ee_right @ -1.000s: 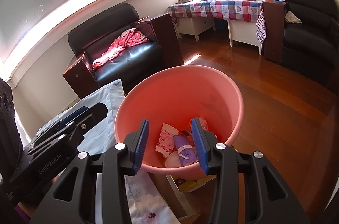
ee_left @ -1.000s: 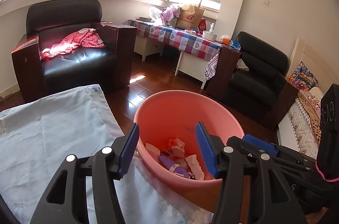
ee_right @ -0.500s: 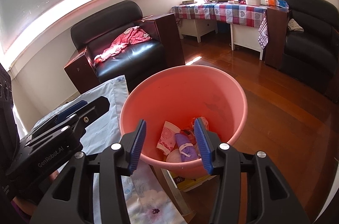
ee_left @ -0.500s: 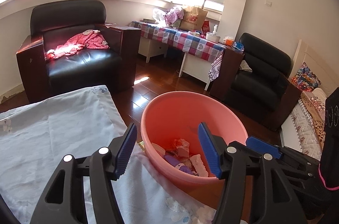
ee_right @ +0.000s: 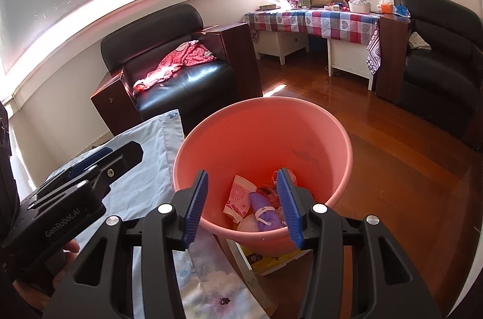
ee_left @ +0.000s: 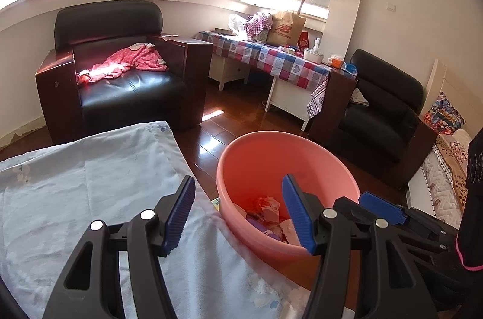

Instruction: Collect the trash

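1. Now the pink basin point(ee_right: 317, 135) serves as landmark; it sits just past the edge of the pale blue cloth point(ee_left: 90, 183), above the wooden floor point(ee_right: 407, 168).
2. Inside the basin lies the trash point(ee_right: 256, 204): a paper cup, a purple wrapper and crumpled scraps.
3. Left gripper point(ee_left: 238, 213) hangs over the basin's near-left rim, jaws spread, holding nothing.
4. Right gripper point(ee_right: 243, 204) hovers over the basin's near rim, likewise spread and bare.
5. Behind the basin stands a black armchair point(ee_right: 181, 71).

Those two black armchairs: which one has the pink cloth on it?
The armchair under the window, left of the checked table; pink cloth lies across its seat. The other armchair holds none.
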Demonstrator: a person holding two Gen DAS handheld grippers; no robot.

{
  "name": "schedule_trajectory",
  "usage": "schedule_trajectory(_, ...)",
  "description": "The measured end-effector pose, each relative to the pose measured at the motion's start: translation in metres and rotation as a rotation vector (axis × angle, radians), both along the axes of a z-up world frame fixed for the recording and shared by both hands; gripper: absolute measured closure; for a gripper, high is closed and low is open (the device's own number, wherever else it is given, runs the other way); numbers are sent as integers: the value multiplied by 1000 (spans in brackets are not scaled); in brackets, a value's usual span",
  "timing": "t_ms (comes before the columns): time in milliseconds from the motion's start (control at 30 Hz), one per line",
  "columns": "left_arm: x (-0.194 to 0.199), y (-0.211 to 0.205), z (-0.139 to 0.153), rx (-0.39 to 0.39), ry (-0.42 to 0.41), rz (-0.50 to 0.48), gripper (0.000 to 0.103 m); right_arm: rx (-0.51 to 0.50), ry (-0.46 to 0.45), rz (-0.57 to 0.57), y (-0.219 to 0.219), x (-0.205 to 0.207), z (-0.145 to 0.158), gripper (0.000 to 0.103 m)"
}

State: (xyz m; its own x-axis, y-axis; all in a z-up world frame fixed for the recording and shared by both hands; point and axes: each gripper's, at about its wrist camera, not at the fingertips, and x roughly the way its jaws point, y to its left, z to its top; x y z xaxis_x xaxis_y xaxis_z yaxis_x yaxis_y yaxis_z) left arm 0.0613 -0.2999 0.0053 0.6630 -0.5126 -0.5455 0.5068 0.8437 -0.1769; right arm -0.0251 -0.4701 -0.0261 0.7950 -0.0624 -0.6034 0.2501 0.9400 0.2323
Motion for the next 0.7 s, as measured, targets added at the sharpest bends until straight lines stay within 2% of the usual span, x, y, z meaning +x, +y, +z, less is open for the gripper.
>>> schedule_trajectory(367, -5, 5, 2, 16, 14, 31, 44, -86, -15, -9, 16, -4, 1, 55)
schedule_trajectory(700, -4, 10, 4, 11, 16, 48, 44, -85, -7, 1, 21, -3, 0, 55)
